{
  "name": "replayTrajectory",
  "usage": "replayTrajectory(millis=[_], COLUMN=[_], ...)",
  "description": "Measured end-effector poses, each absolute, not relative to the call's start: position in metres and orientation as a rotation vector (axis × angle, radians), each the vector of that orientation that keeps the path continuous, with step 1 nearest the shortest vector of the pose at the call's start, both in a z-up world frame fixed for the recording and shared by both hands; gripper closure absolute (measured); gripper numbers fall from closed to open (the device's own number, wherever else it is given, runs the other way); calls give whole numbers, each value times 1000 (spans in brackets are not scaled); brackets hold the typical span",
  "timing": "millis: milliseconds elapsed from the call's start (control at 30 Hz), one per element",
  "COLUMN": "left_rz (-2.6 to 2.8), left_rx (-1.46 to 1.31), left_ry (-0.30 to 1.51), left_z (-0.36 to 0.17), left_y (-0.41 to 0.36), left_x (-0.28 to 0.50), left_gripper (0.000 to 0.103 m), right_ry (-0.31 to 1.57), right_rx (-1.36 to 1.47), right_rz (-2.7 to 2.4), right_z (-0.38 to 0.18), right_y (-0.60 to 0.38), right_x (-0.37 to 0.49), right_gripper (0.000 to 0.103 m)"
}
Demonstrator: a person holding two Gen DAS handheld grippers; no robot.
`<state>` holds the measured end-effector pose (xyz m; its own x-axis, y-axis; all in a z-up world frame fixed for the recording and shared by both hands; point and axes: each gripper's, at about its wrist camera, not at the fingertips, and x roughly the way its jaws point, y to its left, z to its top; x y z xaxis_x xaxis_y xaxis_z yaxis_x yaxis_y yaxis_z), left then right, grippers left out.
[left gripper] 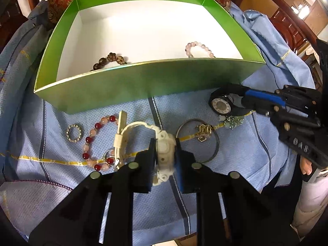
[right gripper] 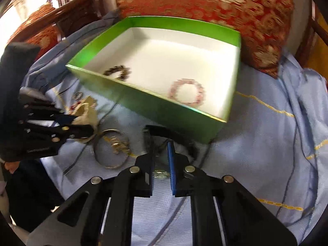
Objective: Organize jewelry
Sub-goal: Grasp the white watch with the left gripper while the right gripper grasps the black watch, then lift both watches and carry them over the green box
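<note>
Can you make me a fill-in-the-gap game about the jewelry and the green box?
1. The left gripper is shut on the ____ watch.
2. Inside the green box lie ____ bead bracelets.
3. The right gripper is at the ____ watch, beside the box.
4. The red and pink bead bracelet lies on the ____ cloth, outside the box.

Missing words: white; two; black; blue
</note>
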<state>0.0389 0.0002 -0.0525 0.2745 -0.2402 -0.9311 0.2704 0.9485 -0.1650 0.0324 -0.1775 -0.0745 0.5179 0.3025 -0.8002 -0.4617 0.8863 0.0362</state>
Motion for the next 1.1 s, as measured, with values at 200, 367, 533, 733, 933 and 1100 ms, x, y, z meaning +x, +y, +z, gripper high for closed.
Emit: replayTrajectory(millis=[200, 367, 533, 733, 933, 1100], left_rz=[-344, -338, -348, -335, -329, -312], left_rx=[49, 53, 52, 104, 107, 115], left_ry=[1250, 1254, 1242, 1263, 1262, 1248], left_z=[-54, -55, -52, -60, -61, -57], left_y=[-4, -5, -6, -18, -18, -17], left_x=[38, 38, 36, 35, 36, 35], left_gripper=[85, 78, 73, 68, 74, 85], right_ry=[960, 956, 906, 993, 1018, 1009], right_rx=[-194, -227, -178, -206, -173, -148], right_rz=[380, 373, 357, 309, 344, 369], right_z=[-85, -91, -76, -98, -100, -95], right_y=[-188, -182, -194, -193, -194, -195], right_x=[44, 42, 40, 50, 51, 49], right_gripper=[84, 84, 61, 57, 87, 93])
